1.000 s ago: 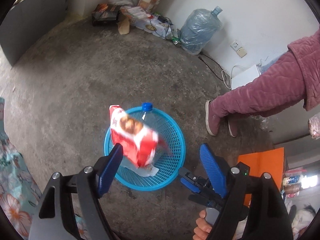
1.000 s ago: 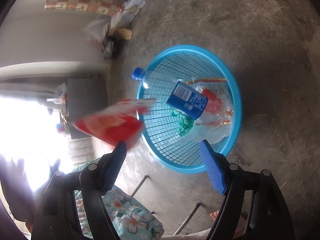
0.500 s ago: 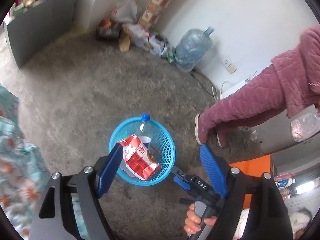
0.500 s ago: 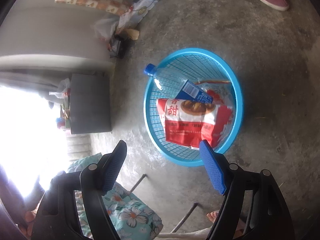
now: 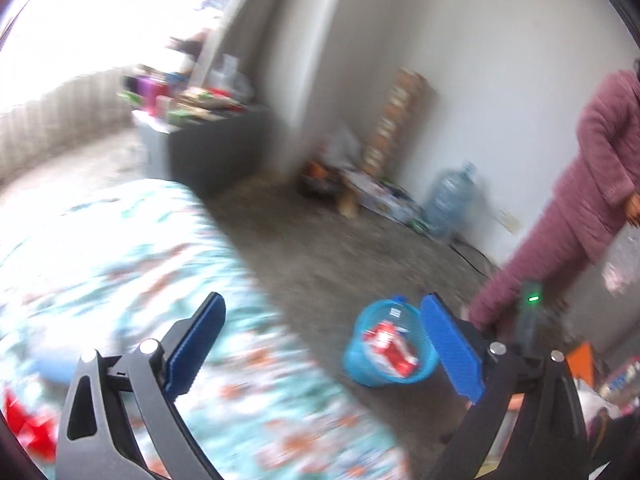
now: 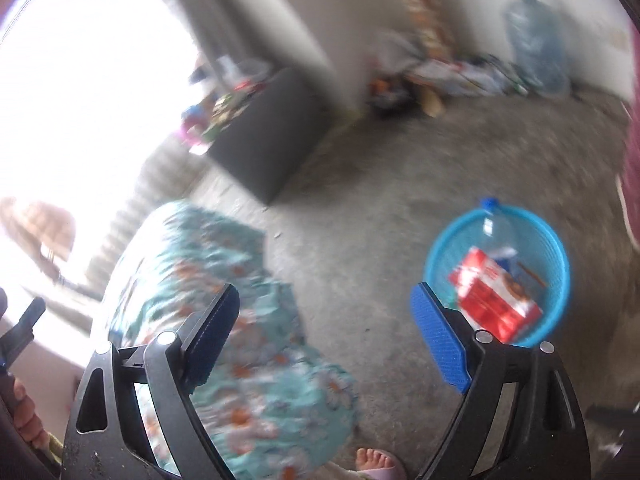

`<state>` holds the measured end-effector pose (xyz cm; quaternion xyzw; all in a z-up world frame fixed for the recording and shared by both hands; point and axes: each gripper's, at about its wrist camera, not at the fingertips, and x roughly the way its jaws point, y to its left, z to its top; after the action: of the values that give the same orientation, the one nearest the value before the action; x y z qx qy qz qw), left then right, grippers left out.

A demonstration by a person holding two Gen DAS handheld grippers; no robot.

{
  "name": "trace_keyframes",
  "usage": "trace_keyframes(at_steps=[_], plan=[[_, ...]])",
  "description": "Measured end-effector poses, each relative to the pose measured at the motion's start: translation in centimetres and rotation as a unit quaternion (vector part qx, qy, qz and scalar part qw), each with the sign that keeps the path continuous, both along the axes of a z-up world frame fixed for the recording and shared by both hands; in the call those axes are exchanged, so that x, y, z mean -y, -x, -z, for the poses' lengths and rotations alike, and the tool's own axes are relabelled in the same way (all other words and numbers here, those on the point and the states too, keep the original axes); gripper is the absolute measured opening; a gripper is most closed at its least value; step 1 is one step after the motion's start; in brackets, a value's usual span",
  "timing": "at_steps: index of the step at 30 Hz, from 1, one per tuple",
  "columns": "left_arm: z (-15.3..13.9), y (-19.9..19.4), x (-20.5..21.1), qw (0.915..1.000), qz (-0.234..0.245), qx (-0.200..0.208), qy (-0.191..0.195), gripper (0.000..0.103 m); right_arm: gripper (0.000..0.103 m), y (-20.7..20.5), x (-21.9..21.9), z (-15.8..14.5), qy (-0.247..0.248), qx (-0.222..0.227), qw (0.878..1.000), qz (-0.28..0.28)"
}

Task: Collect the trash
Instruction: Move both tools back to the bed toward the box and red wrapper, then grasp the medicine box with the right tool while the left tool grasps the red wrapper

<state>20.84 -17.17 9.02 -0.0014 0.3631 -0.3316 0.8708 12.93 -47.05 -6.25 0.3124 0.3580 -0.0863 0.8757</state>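
Observation:
A blue mesh basket [image 6: 558,254] stands on the concrete floor. In it lie a red snack bag [image 6: 490,294] and a clear bottle with a blue cap [image 6: 489,222]. The basket also shows in the left wrist view [image 5: 356,364] with the red bag [image 5: 390,346] inside. My left gripper [image 5: 320,342] is open and empty, above the floral cloth [image 5: 120,280]. My right gripper [image 6: 324,328] is open and empty, left of the basket. Both views are blurred. Something red [image 5: 28,426] lies at the left edge on the cloth.
A floral cloth surface [image 6: 224,288] fills the lower left. A dark cabinet [image 6: 268,140] stands behind it. A big water jug [image 5: 450,204] and clutter lie along the far wall. A person in pink [image 5: 576,208] stands right of the basket. A bare foot [image 6: 374,462] shows below.
The red bag dropped into the basket. Both grippers then pulled back and swung up and left, so the basket now sits small at the right and the floral cloth fills the view.

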Motion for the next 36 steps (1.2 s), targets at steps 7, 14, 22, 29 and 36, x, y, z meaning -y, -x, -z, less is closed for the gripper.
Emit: trace_keyframes(at_steps=[7, 14, 22, 29, 36], plan=[[0.2, 2.6, -14.8, 0.9868, -0.159, 0.032, -0.002, 0.097, 0.085, -3.4, -9.0, -4.6, 0.027, 0.025, 0.989, -0.142], [3.2, 3.6, -26.6, 0.9604, -0.278, 0.007, -0.015, 0.097, 0.085, -7.6, -15.6, -4.3, -0.069, -0.008, 0.964, -0.256], [6.7, 4.7, -31.6, 0.9525, -0.301, -0.032, 0.031, 0.097, 0.08, -13.7, -23.2, -2.2, -0.189, -0.095, 0.923, -0.323], [10.6, 4.5, -31.7, 0.9539, -0.267, -0.092, 0.103, 0.097, 0.075, -17.8, -27.0, -0.8, -0.166, -0.13, 0.924, -0.319], [14.2, 1.1, -33.8, 0.9231, -0.316, -0.15, 0.16, 0.079, 0.064, -20.7, -27.9, 3.5, -0.194, -0.16, 0.925, -0.283]])
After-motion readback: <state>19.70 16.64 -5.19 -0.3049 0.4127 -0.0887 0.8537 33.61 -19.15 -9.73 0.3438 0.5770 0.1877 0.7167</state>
